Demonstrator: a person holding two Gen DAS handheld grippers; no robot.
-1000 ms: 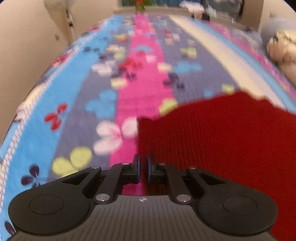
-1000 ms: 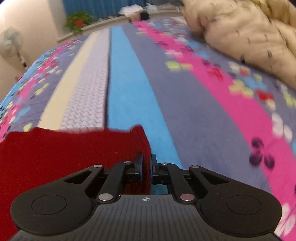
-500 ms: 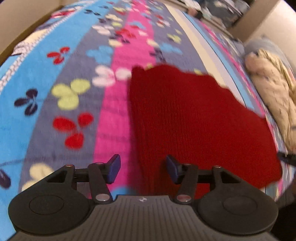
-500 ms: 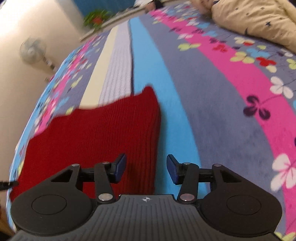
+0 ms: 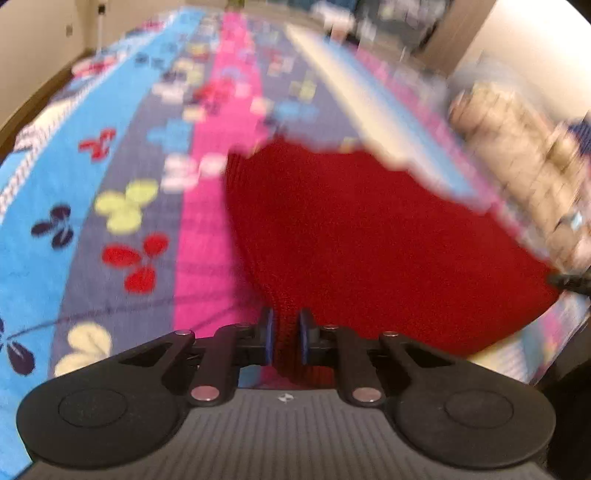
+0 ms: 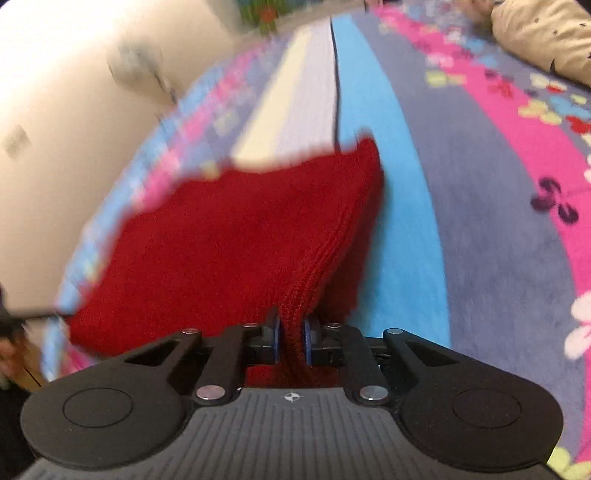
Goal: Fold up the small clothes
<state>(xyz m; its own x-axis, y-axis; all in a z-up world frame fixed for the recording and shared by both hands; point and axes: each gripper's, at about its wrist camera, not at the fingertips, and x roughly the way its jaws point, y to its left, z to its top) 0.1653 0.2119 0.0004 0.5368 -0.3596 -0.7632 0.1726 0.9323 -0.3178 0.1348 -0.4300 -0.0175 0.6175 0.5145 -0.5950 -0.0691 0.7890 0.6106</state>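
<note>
A red knitted garment (image 5: 369,236) lies spread on the bed's striped, flower-patterned blanket (image 5: 122,206), its near edge pulled up off the blanket at two corners. The left gripper (image 5: 285,338) has just closed its fingers on the garment's near left corner, and the right gripper (image 6: 291,339) has likewise just clamped its fingers on the bunched near right corner. A beige quilt (image 6: 546,33) lies on the blanket well beyond the garment.
</note>
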